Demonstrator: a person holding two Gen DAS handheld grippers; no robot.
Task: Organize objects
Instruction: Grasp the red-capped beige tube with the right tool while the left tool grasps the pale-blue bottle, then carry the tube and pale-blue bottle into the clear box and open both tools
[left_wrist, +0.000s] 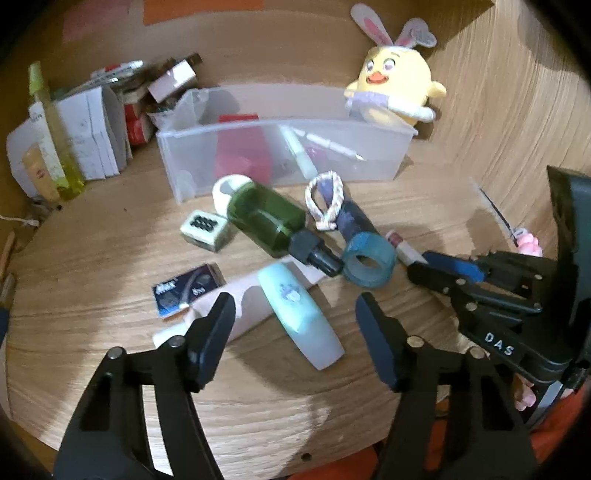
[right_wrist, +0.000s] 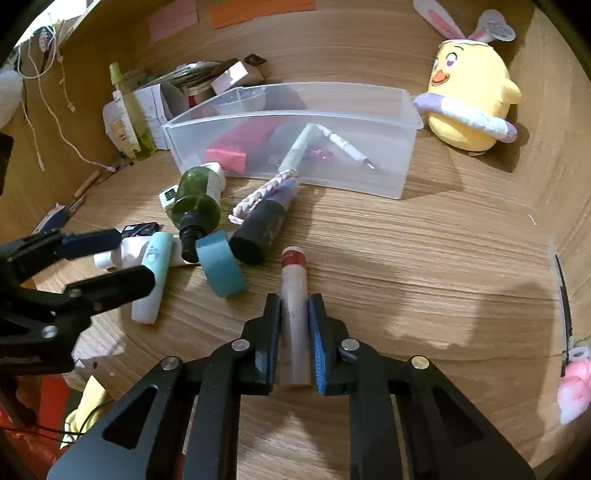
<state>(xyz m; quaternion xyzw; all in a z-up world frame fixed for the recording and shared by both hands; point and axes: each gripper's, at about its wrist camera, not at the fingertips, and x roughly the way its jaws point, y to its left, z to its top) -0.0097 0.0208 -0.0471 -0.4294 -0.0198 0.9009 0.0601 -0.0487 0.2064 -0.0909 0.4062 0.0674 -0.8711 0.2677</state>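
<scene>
My right gripper (right_wrist: 294, 301) is shut on a white tube with a red cap (right_wrist: 293, 280) that lies on the wooden table. In the left wrist view that tube (left_wrist: 400, 248) pokes out past the right gripper (left_wrist: 419, 267). My left gripper (left_wrist: 295, 301) stands open, its fingers on either side of a mint-green tube (left_wrist: 295, 314) without touching it. Beyond it lie a green bottle (left_wrist: 266, 218), a teal tape ring (left_wrist: 369, 262), a dark purple tube (left_wrist: 352, 218) and a braided cord (left_wrist: 325, 199). Behind them stands a clear plastic bin (left_wrist: 280, 123) holding pens and a red box.
A yellow chick plush (right_wrist: 469, 99) sits at the back right beside the bin (right_wrist: 295, 118). Boxes and a yellow-green bottle (left_wrist: 55, 129) crowd the back left corner. A die (left_wrist: 205, 229) and a small blue card pack (left_wrist: 184, 290) lie left of the pile. Wooden walls close in behind and right.
</scene>
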